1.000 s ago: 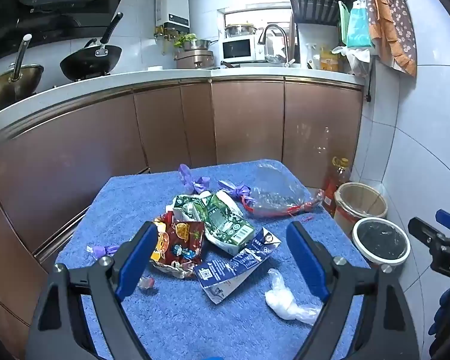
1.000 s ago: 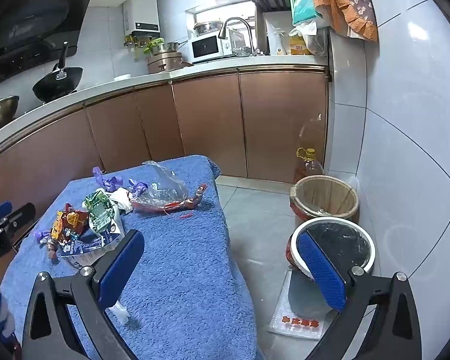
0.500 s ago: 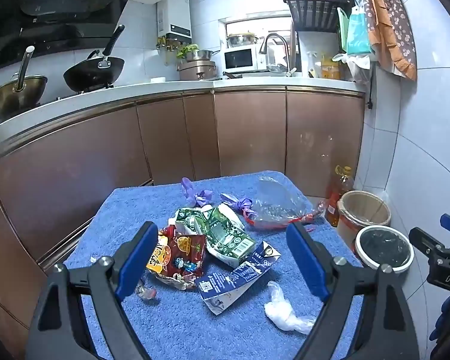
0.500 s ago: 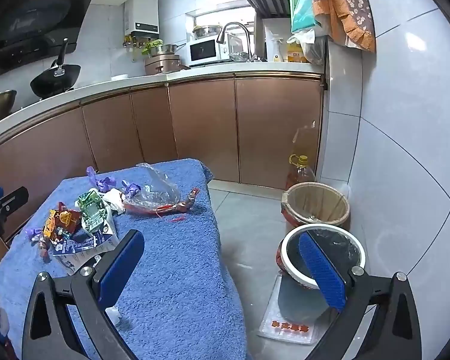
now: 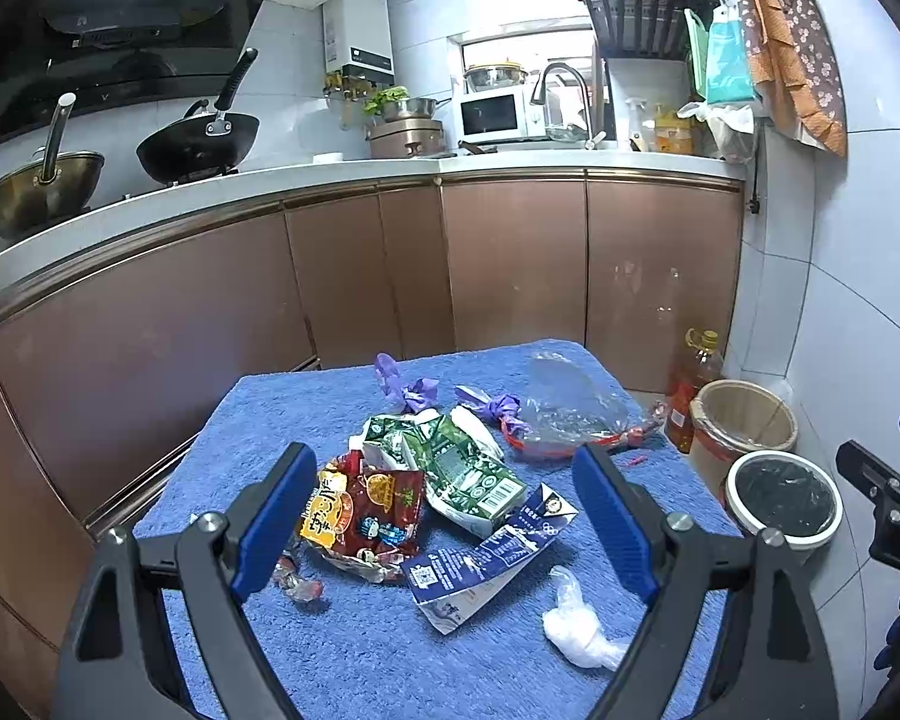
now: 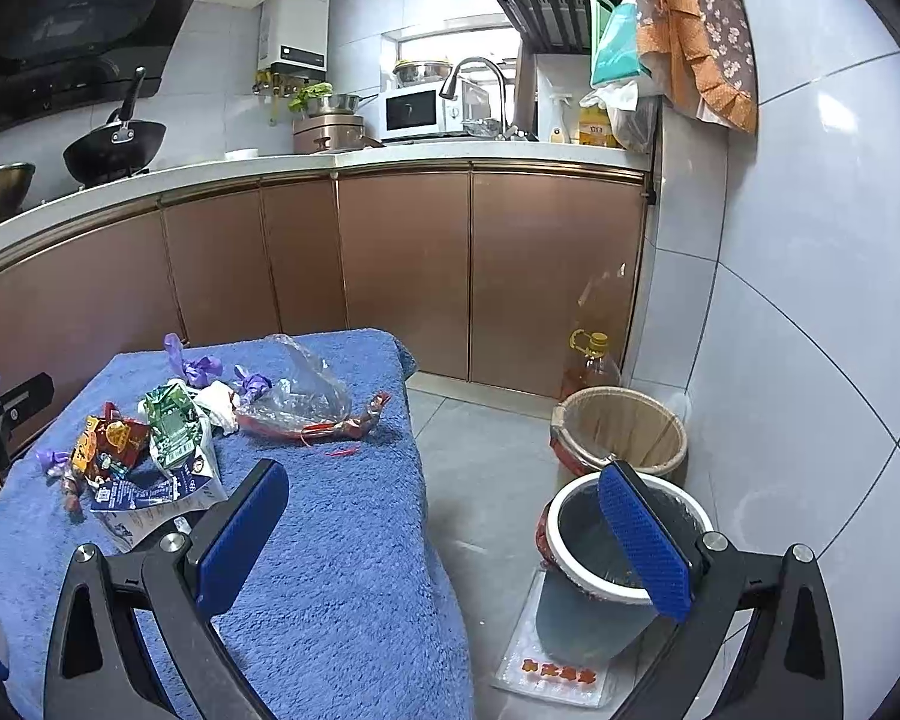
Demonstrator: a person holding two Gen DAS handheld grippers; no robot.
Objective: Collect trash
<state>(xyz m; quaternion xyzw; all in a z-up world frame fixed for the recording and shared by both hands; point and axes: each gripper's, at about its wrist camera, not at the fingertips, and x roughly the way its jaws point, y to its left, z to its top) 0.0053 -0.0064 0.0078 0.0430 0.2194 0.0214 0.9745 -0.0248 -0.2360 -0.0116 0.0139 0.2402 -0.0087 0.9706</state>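
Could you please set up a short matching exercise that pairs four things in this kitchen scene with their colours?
Things:
1. towel covering the table
2. flattened carton in the trash pile
3. snack wrapper beside it
4. crumpled plastic near the table's front edge

Colours:
A. white
B. red
C. blue
D. green

Pairs: 1-C, 2-D, 3-B, 4-A
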